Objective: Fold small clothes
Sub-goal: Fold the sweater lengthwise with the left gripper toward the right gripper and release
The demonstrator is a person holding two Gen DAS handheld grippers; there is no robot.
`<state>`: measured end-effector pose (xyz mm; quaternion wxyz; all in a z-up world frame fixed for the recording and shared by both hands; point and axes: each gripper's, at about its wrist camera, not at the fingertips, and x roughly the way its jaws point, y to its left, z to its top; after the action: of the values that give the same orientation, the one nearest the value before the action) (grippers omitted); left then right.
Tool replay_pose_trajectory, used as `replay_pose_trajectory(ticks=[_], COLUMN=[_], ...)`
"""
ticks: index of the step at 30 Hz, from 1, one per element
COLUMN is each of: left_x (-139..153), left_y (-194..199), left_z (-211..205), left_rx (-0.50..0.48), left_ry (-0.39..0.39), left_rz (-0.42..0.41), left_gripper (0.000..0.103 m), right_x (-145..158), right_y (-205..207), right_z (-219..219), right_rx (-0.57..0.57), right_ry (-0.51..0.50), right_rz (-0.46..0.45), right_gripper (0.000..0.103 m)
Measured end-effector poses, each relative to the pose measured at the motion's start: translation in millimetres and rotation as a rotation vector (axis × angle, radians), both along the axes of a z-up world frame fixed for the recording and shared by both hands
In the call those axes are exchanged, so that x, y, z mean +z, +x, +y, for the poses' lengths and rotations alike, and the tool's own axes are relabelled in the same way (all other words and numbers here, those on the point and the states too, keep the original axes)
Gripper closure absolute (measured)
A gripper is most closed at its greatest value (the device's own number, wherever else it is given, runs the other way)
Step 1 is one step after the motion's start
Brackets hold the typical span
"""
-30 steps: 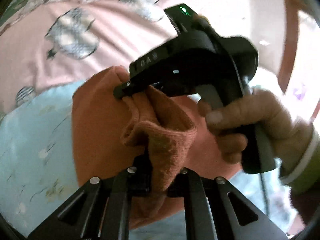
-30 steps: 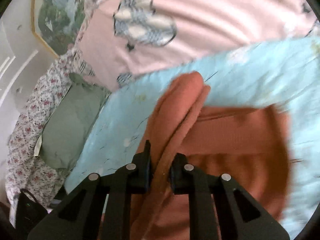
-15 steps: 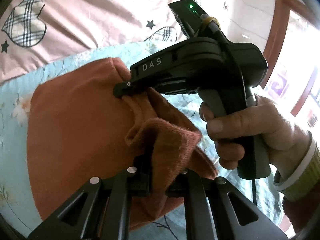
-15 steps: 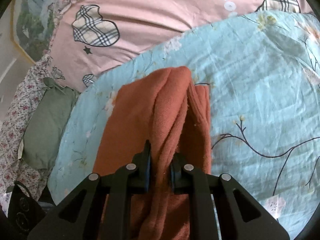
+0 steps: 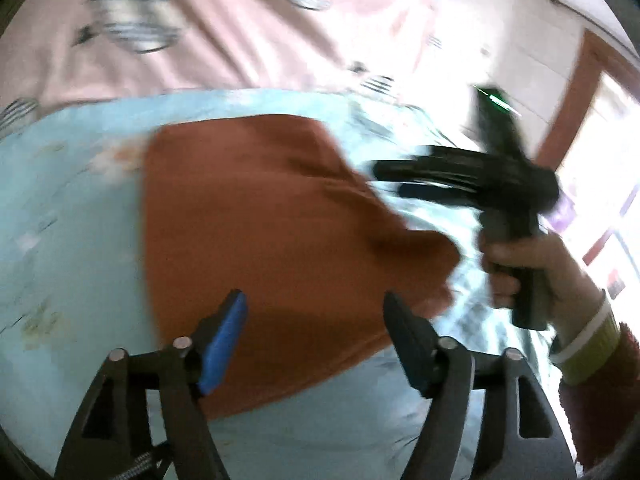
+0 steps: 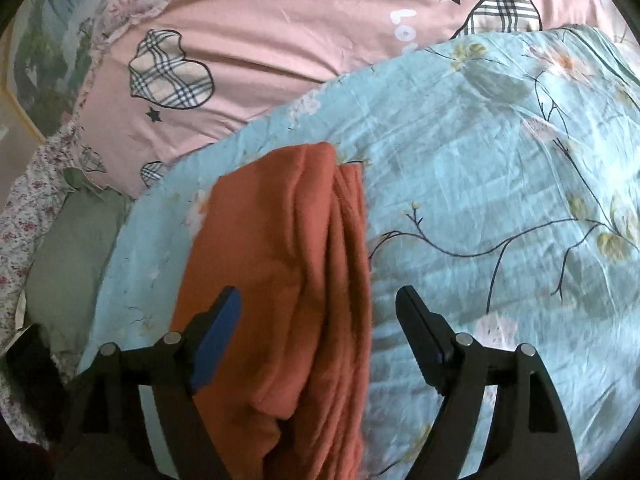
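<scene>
One folded rust garment (image 6: 288,280) on blue sheet (image 6: 480,184), two grippers, jaws apart.

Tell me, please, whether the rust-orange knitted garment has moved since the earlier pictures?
Yes. The rust-orange knitted garment has dropped out of both tongs, now open, and lies folded flat on the light-blue floral bedsheet.

Bedding: light blue floral sheet (image 6: 500,168), wrinkled, spread over the bed; pink cover (image 6: 304,32) with plaid hearts and black stars lay beyond it. Sage green cushion (image 6: 68,248) at the left edge, beside a small-flowered fabric (image 6: 20,216). Framed landscape picture (image 6: 36,52) on the wall. Reddish-brown wooden frame (image 5: 568,92), possibly a window, flooded with daylight
</scene>
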<state>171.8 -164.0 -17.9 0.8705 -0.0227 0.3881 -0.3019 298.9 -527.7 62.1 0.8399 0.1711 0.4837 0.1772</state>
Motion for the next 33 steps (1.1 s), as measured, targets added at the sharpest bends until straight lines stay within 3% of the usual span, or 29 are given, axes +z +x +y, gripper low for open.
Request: replay_pose_trajectory(ticks=[3,8,11,15,16,17,18,19,20,21,23,28,33], left_x=[-6.6,-16.9,-31.1,-58.7,-64.9,-69.2,-73.5,-75.6,-76.3,-76.2,-66.8,-19.8,12.5], left_y=[20.6,46.5,69.7,102.2,109.7,115.6,123.6,129.0,132.4,136.2,133.1,93.2,50.6], left_z=[43.0,76.6,74.0,50.5,44.7,41.6,37.7,35.3,33.9,32.3,33.7,59.2,133.6], left_rx=[0.087,0.166,0.141,0.105,0.096,0.091,0.083,0.079,0.071,0.067,0.068,0.077,0.159], left_ry=[-0.017,-0.043,-0.085,-0.094,-0.109,-0.125,-0.152,-0.171,-0.188,-0.205,-0.220,-0.174,-0.127], left_rz=[0.041,0.110,0.185,0.289,0.316,0.330,0.340,0.341,0.339,0.339,0.311,0.170,0.093], left_gripper=[0.028,0.028,0.021,0.021,0.021,0.020,0.021,0.027,0.044,0.051,0.077,0.081,0.081], right_x=[-3.1,-16.9,-30.2,-46.7,-50.5,-55.4,-57.7,-57.9,-54.6,-49.8,-37.5,-24.1,-33.4], right_y=[1.1,14.9,26.9,37.8,38.6,39.2,38.5,36.9,34.3,31.4,21.5,-2.7,-12.1], right_z=[1.9,14.2,21.1,28.8,30.6,32.6,33.6,34.7,36.4,39.1,48.7,110.5,183.8], right_rx=[0.004,0.024,0.033,0.067,0.071,0.071,0.072,0.071,0.066,0.065,0.073,0.188,0.299], right_ry=[0.027,0.052,0.048,0.064,0.062,0.062,0.083,0.104,0.110,0.102,0.135,0.199,0.270], right_rz=[0.023,0.070,0.110,0.148,0.155,0.169,0.182,0.186,0.176,0.161,0.126,0.072,0.062], right_gripper=[0.023,0.023,0.023,0.023,0.030,0.047,0.054,0.065,0.069,0.071,0.075,0.076,0.076])
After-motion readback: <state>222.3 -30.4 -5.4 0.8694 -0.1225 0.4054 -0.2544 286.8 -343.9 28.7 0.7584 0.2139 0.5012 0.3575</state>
